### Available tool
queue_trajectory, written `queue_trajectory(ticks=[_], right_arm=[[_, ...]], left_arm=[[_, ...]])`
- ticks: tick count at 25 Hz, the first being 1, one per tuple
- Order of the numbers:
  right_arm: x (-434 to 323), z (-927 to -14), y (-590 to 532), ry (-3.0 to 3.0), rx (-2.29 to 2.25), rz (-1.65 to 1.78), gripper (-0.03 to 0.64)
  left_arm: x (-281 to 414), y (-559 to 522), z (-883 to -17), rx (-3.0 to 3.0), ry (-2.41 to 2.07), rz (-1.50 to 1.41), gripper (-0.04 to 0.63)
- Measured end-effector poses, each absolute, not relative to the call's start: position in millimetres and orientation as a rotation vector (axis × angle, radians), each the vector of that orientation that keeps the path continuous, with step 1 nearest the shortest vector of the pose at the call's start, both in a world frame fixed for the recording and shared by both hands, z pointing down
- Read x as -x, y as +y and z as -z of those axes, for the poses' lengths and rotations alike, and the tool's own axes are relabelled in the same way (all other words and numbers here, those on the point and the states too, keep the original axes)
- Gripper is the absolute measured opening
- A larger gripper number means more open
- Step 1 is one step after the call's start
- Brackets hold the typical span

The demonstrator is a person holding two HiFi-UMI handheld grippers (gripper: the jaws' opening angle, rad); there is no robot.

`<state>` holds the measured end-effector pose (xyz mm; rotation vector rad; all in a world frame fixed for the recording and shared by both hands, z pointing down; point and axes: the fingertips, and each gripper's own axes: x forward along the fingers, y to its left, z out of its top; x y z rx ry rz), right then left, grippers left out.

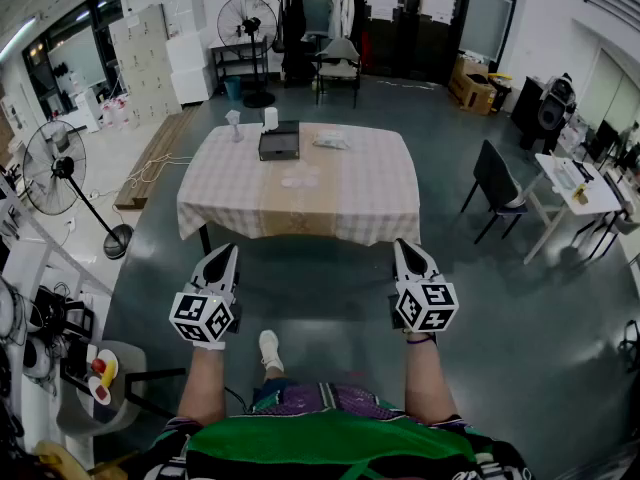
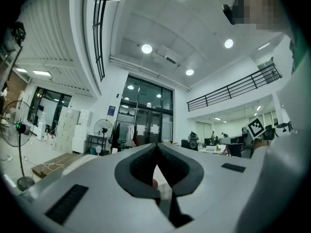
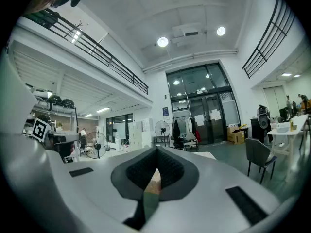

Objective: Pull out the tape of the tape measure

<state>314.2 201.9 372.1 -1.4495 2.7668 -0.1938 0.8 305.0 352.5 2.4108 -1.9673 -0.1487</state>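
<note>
I stand a few steps short of a table (image 1: 380, 198) under a checked cloth. On it lie a black box (image 1: 279, 142), a white cup (image 1: 271, 118), a pale packet (image 1: 331, 140) and some clear wrapping (image 1: 300, 179). I cannot pick out a tape measure at this distance. My left gripper (image 1: 228, 251) and right gripper (image 1: 403, 245) are held side by side in front of me, short of the table's near edge and pointing at it. In the left gripper view the left gripper (image 2: 156, 147) is shut and holds nothing. The right gripper view shows the right gripper (image 3: 157, 150) shut and empty as well.
A standing fan (image 1: 55, 163) is at the left and another fan (image 1: 247, 18) at the back. A black chair (image 1: 497, 183) and a white desk (image 1: 575, 183) stand to the right of the table. Grey floor lies between me and the table.
</note>
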Motion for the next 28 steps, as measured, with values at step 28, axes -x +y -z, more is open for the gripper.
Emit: queue_trajectory(ticks=[28], right_arm=[[-278,-369,171,2.836,1.379,0.117,0.006]], left_arm=[[16,261,-356,-2.395,-1.968,0.112,0.021]])
